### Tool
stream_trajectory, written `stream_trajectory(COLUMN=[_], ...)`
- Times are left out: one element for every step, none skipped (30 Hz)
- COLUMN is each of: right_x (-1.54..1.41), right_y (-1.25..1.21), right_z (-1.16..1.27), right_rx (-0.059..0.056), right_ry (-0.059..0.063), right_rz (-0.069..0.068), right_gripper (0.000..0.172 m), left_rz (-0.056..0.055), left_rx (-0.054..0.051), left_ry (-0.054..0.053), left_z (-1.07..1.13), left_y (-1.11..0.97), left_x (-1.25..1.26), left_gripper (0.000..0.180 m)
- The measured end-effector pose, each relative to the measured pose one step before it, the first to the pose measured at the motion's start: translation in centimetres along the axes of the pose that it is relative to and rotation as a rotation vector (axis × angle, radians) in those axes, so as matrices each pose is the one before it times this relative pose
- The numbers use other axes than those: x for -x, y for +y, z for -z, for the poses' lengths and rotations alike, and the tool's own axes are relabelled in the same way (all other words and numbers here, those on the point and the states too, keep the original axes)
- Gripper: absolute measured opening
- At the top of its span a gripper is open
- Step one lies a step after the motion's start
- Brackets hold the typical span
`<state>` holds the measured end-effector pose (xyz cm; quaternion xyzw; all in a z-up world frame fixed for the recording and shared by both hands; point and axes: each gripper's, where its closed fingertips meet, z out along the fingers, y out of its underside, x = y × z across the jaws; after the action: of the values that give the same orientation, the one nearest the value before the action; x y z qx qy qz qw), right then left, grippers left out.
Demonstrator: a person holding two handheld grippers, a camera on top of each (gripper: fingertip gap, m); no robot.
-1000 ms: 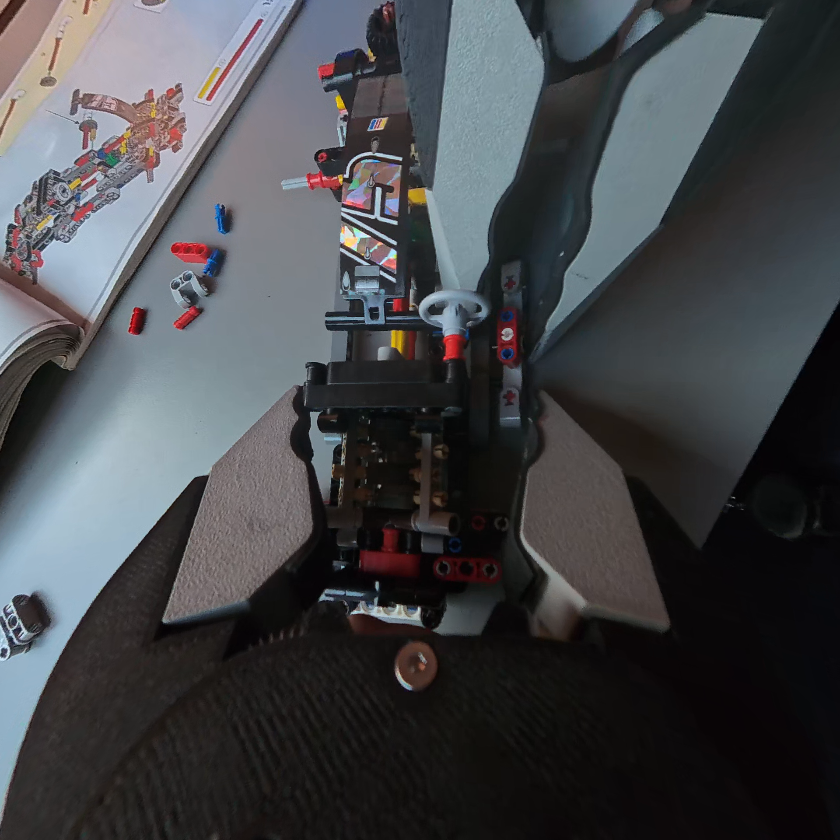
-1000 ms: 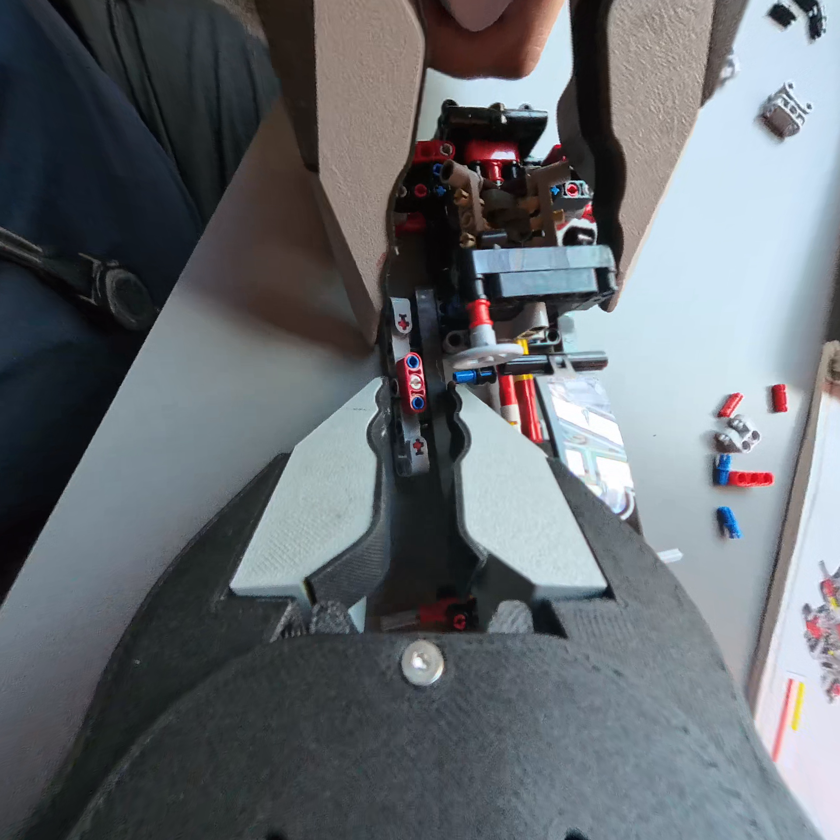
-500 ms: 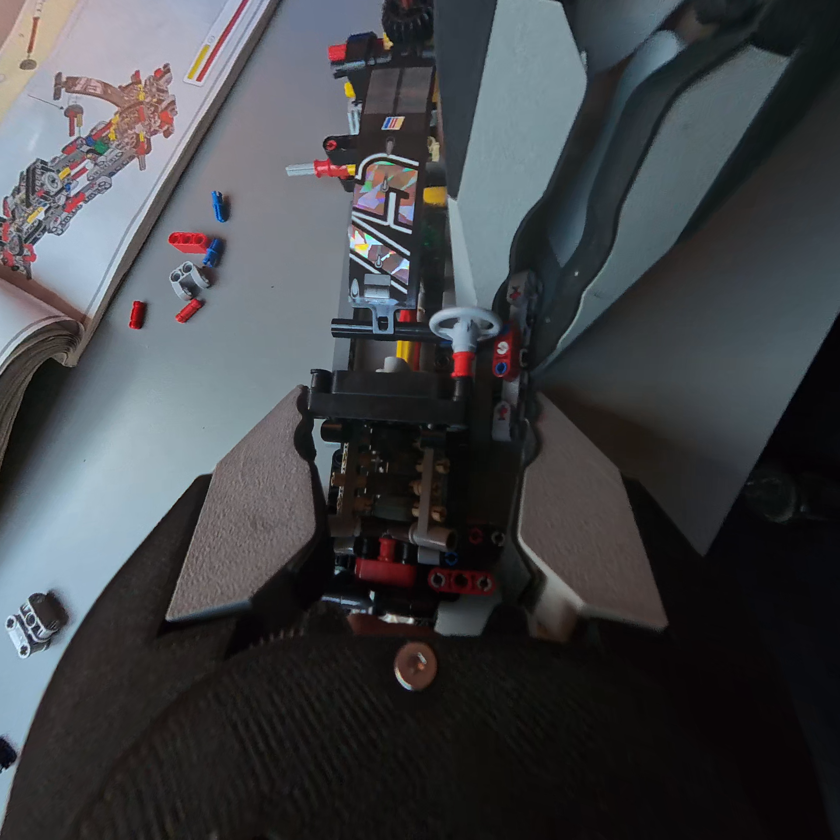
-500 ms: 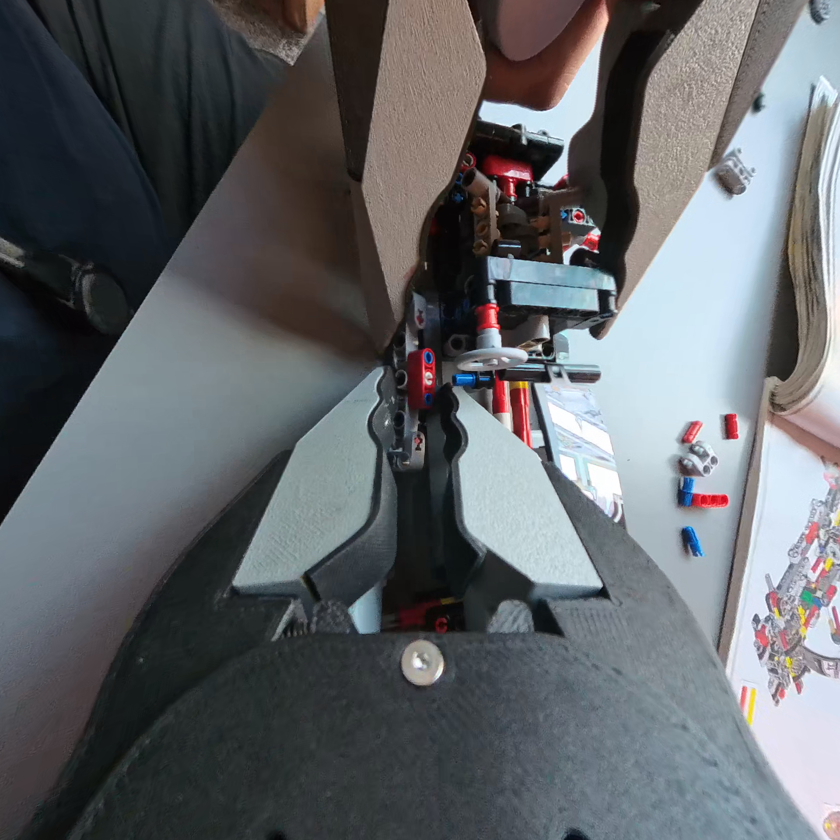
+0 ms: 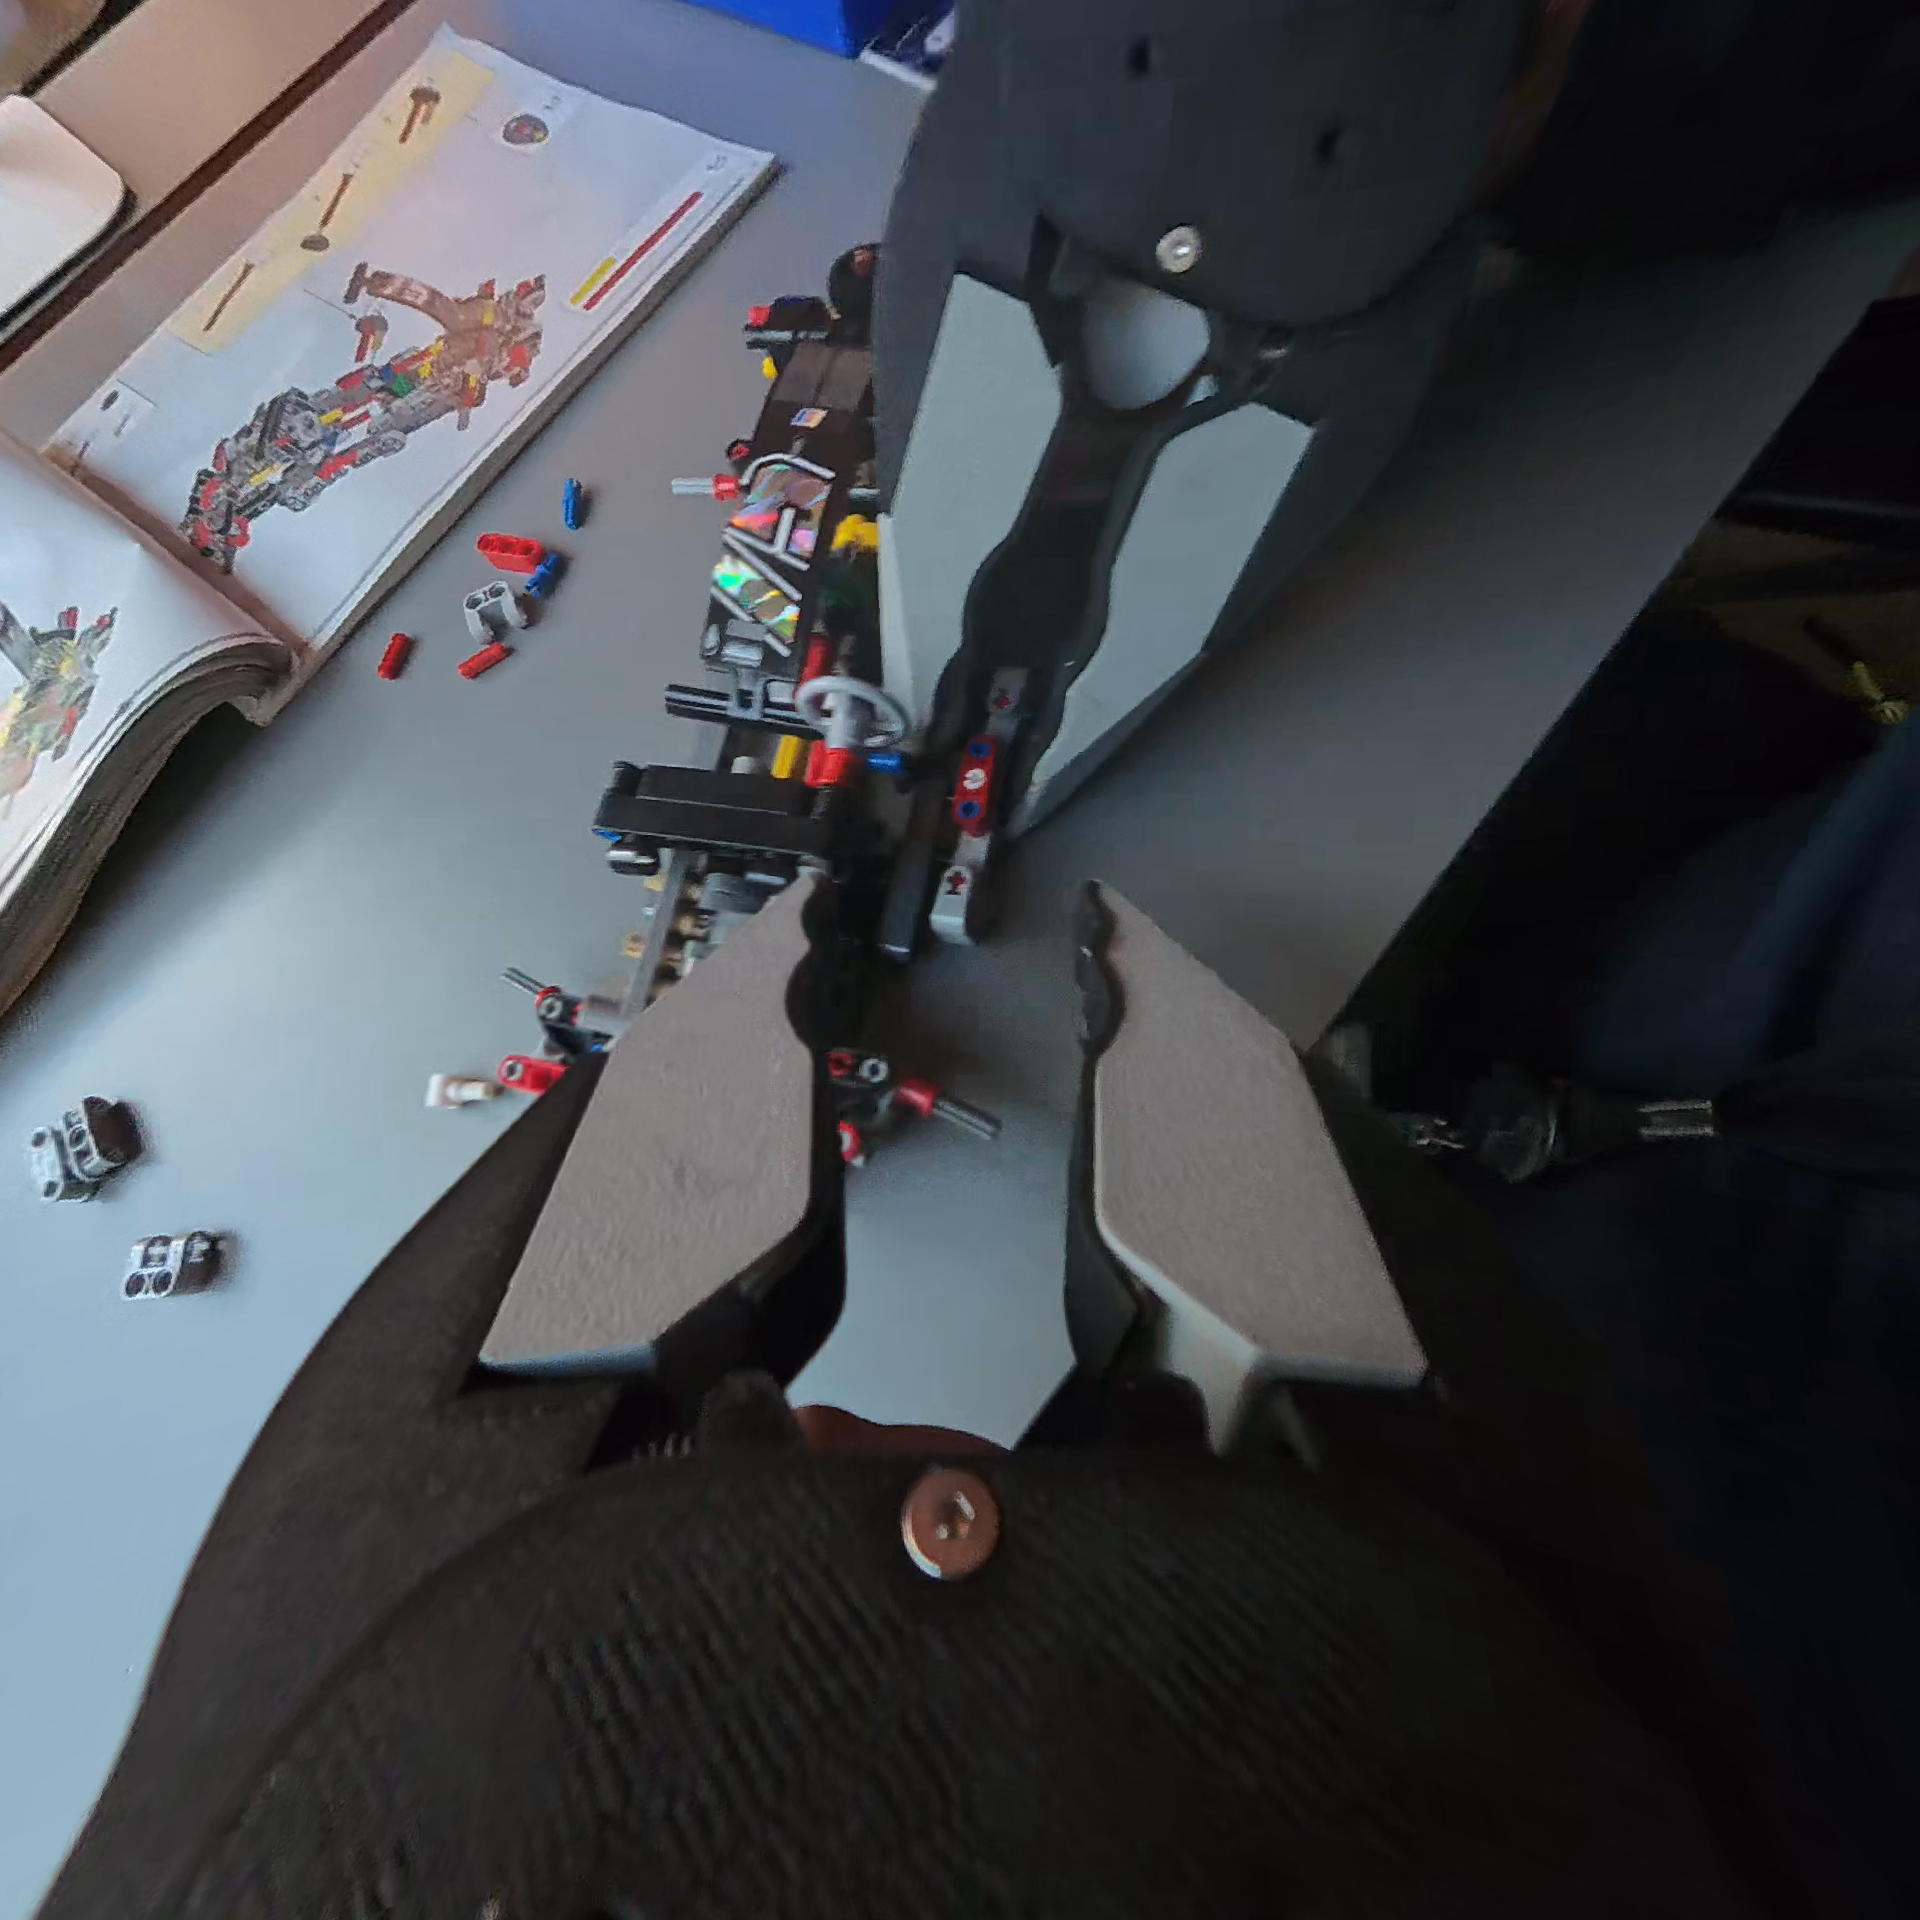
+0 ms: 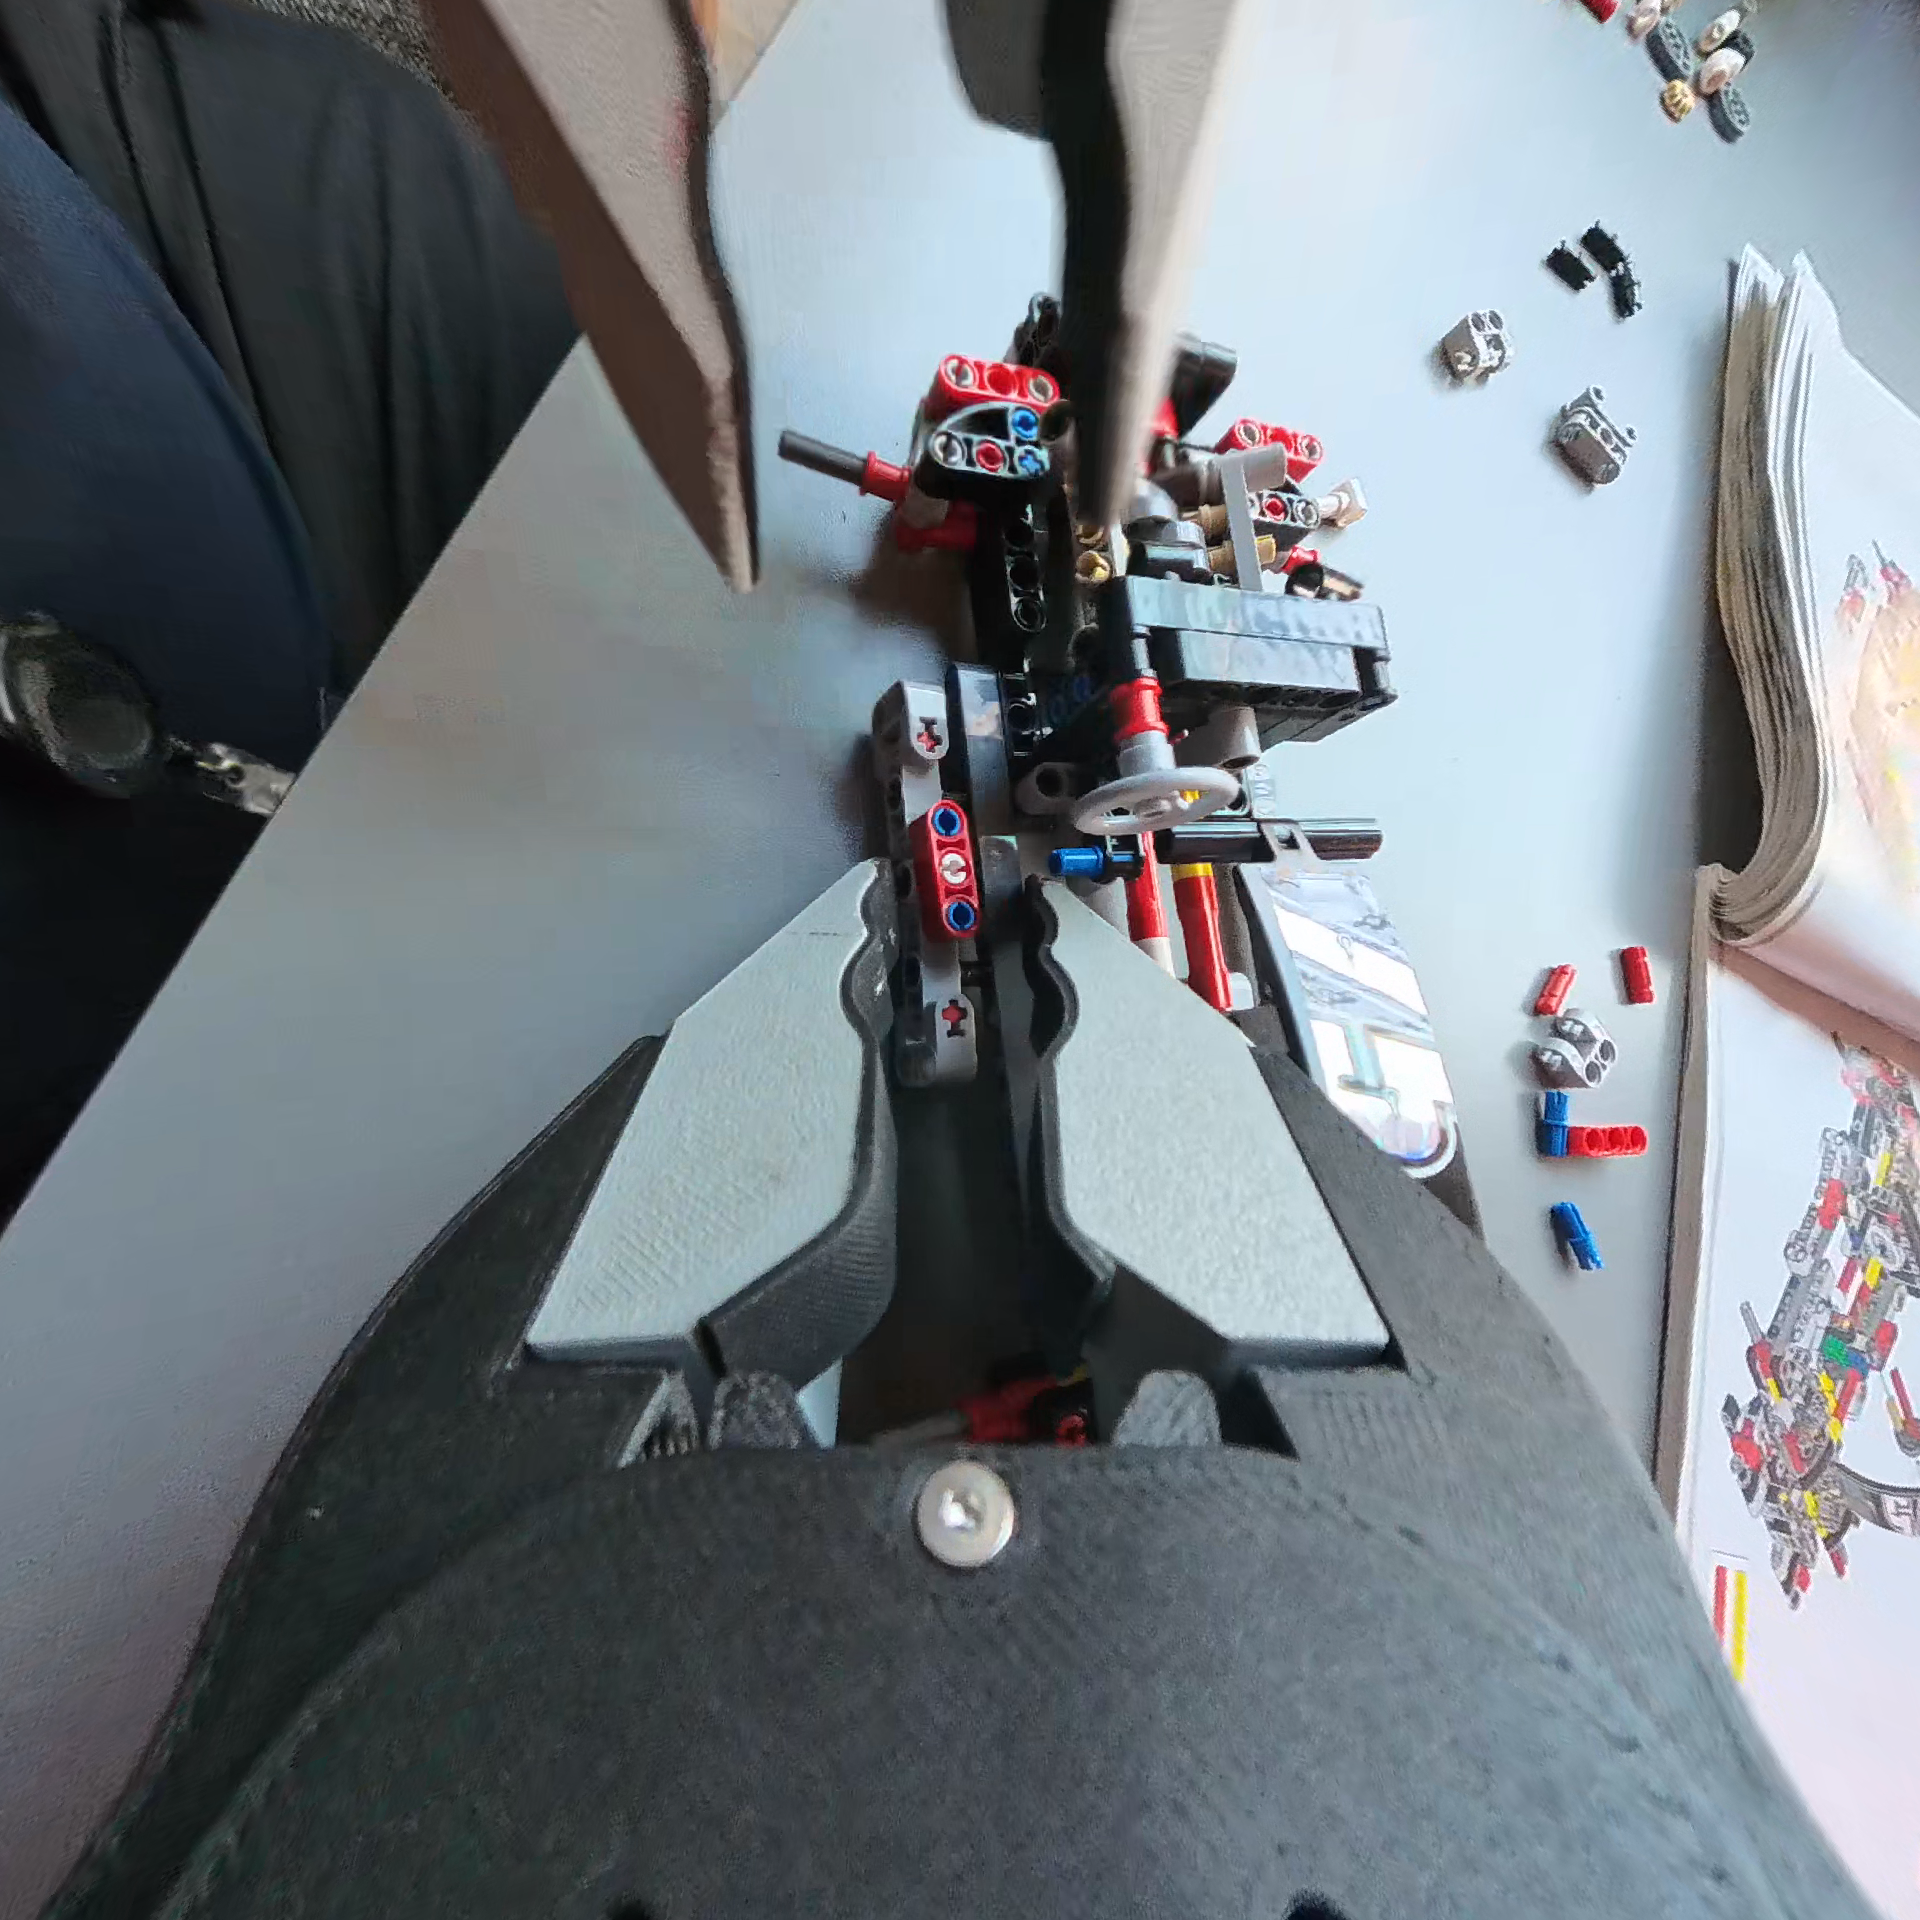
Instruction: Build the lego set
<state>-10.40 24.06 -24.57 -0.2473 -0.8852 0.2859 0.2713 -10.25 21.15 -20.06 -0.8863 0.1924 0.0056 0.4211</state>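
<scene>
Grey tabletop [image 6: 520,831] — right gripper [image 6: 966,935] clamps the brick model car's [image 6: 1195,665] side beam, left gripper [image 5: 945,935] spread, holding nothing.

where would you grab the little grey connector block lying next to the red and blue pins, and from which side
Take the grey connector block across its two flat outer faces, coming straight down from above. It lies low on the table, so only a top approach seems to reach it. The blue pin crowds one end and the red beam lies close by, so I'd close across the free sides.
</scene>
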Motion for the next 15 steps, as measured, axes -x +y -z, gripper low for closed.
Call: stream_trajectory(right_x=[-0.003, 0.074, 0.160, 0.140, 0.105, 0.094, 0.095, 0.136, 0.152, 0.087, 0.214, 0.264, 0.109, 0.118, 0.184], right_y=[-0.007, -0.005, -0.004, 0.001, 0.035, 0.045, 0.034, 0.050, 0.032, 0.059, 0.056, -0.019, 0.048, 0.035, 0.009], right_z=[0.002, 0.010, 0.050, 0.069, 0.068, 0.067, 0.042, 0.044, 0.050, 0.073, 0.080, 0.059, 0.037, 0.047, 0.073], right_rx=[0.0001, -0.0015, -0.0029, -0.0040, -0.0019, 0.0029, 0.0053, 0.0062, 0.0059, 0.0079, 0.0071, 0.0013, 0.0043, 0.0013, -0.0011], right_ry=[0.0013, -0.0055, -0.0148, -0.0153, -0.0130, -0.0084, -0.0066, -0.0079, -0.0090, -0.0075, -0.0176, -0.0210, -0.0122, -0.0132, -0.0201], right_rz=[-0.0037, -0.0068, -0.0095, -0.0137, -0.0114, -0.0077, -0.0062, -0.0071, -0.0108, -0.0128, -0.0106, -0.0129, -0.0152, -0.0137, -0.0178], right_gripper=[0.022, 0.022, 0.022, 0.022, 0.022, 0.022, 0.022, 0.022, 0.022, 0.022, 0.022, 0.023, 0.025, 0.029, 0.034], left_rz=[-0.0119, -0.0115, -0.0078, -0.0098, -0.0089, -0.0106, -0.0184, -0.0195, -0.0242, -0.0164, 0.0042, 0.0047, -0.0076, -0.0211, -0.0143], left_rx=[0.0051, 0.0232, 0.0334, 0.0239, 0.0100, 0.0236, 0.0309, 0.0215, 0.0062, -0.0028, -0.0102, -0.0173, 0.0000, 0.0011, -0.0040], left_ry=[-0.0114, -0.0215, -0.0209, -0.0151, -0.0163, -0.0093, -0.0026, -0.0155, -0.0350, -0.0074, 0.0057, 0.0088, -0.0077, -0.0106, -0.0083], left_z=[-0.209, -0.421, -0.516, -0.491, -0.461, -0.464, -0.448, -0.338, -0.126, -0.019, -0.045, -0.083, -0.097, -0.060, -0.057], left_y=[0.094, 0.385, 0.488, 0.327, 0.144, 0.350, 0.425, 0.295, 0.008, -0.151, -0.324, -0.424, -0.137, -0.040, -0.016], left_x=[-0.471, -0.149, -0.028, -0.030, 0.060, 0.002, -0.178, -0.095, 0.121, -0.244, -0.363, -0.386, -0.076, 0.070, 0.075], left_gripper=[0.038, 0.035, 0.035, 0.035, 0.033, 0.030, 0.027, 0.025, 0.021, 0.020, 0.017, 0.014, 0.013, 0.013, 0.013])
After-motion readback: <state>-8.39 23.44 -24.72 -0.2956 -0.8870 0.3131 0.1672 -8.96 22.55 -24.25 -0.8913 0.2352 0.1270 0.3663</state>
